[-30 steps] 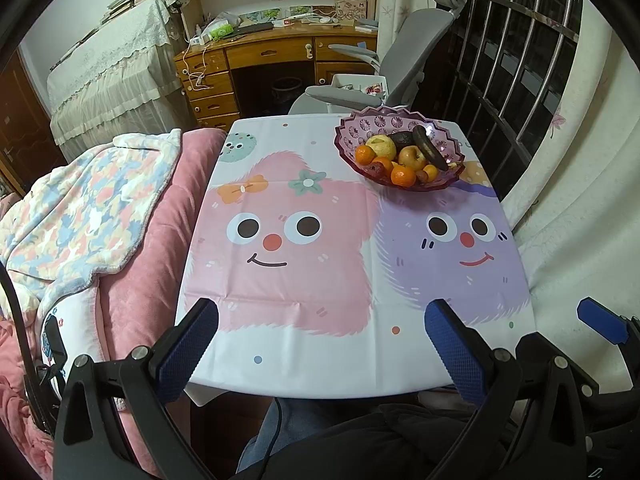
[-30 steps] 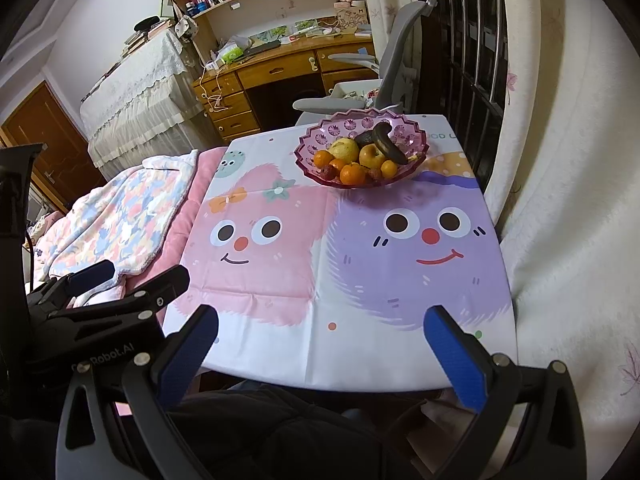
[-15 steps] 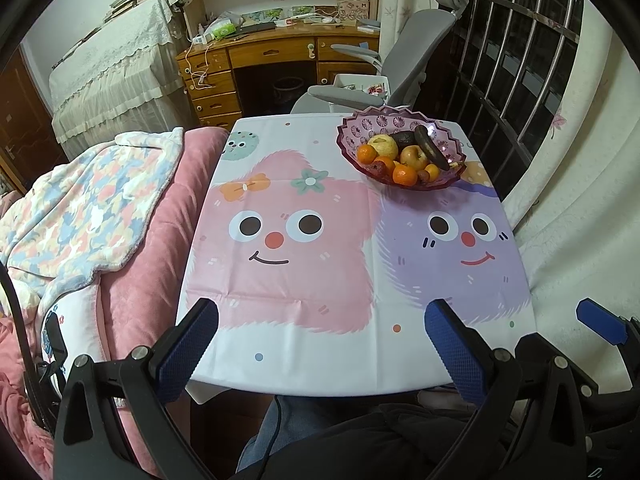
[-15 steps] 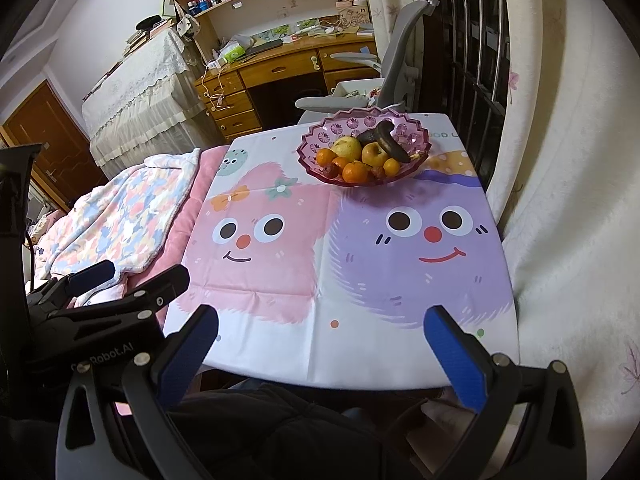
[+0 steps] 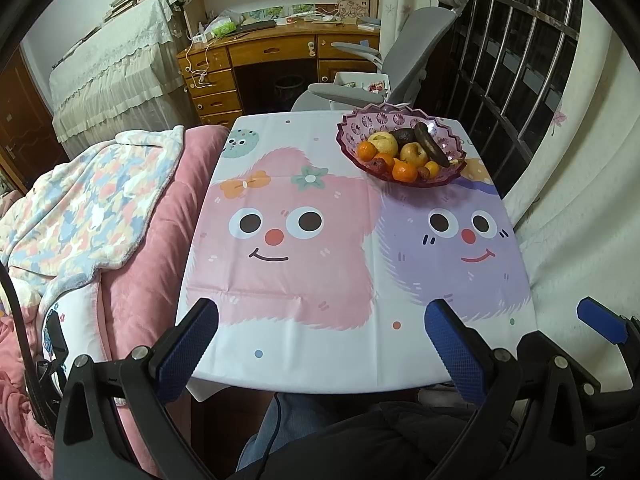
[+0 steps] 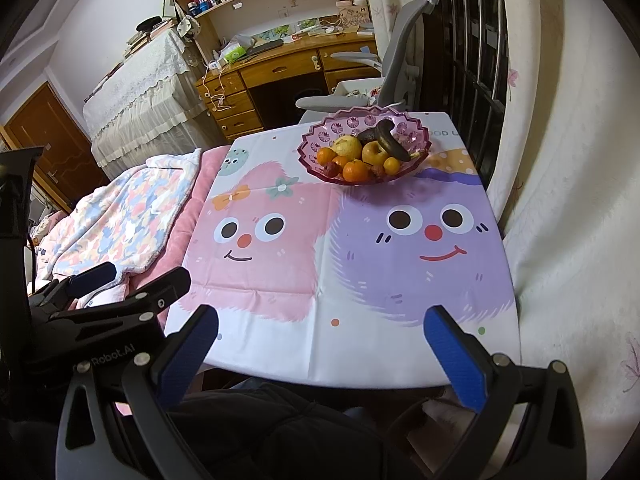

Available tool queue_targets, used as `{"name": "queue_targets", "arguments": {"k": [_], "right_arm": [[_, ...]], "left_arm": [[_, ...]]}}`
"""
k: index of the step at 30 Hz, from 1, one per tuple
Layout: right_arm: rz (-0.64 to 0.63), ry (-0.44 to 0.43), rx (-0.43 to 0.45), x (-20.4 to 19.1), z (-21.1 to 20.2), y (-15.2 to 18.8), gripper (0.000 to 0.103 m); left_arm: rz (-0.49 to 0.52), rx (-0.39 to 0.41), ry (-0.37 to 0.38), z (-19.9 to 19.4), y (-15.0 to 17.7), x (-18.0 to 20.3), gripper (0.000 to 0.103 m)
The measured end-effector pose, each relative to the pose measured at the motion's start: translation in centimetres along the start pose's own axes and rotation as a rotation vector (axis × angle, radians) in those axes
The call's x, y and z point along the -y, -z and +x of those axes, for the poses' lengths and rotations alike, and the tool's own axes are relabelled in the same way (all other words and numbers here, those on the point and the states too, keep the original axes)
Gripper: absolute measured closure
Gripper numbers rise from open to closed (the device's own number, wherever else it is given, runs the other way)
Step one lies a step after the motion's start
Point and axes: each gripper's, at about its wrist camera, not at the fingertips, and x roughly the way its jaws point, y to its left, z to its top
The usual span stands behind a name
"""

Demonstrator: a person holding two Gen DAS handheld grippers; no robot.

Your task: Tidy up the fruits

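A purple scalloped bowl (image 5: 352, 130) (image 6: 310, 138) stands at the far right of the table, heaped with oranges (image 5: 404, 171) (image 6: 355, 170), yellow apples (image 5: 414, 153) (image 6: 375, 152), small red fruits and a dark, overripe banana (image 5: 430, 144) (image 6: 390, 140). My left gripper (image 5: 320, 344) hangs open over the near table edge, nothing between its blue pads. My right gripper (image 6: 322, 350) is open too, at the near edge, well short of the bowl. The left gripper's fingers (image 6: 92, 280) show at the left of the right wrist view.
The table wears a cloth (image 5: 288, 272) printed with a pink and a purple cartoon face. A bed with a pink quilt and flowered blanket (image 5: 92, 200) borders the left side. A curtain (image 5: 572, 208) hangs right. A grey chair (image 5: 404, 52) and wooden desk stand beyond.
Both grippers have drifted slightly forward and up; the bowl sits a little nearer in each view. Both stay open and empty.
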Motion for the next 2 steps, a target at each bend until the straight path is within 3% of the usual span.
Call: {"name": "queue_targets", "arguments": {"k": [2], "right_arm": [[0.001, 0.0, -0.001, 0.0, -0.03, -0.02, 0.0]], "left_arm": [[0.0, 0.0, 0.0, 0.01, -0.04, 0.01, 0.0]]}}
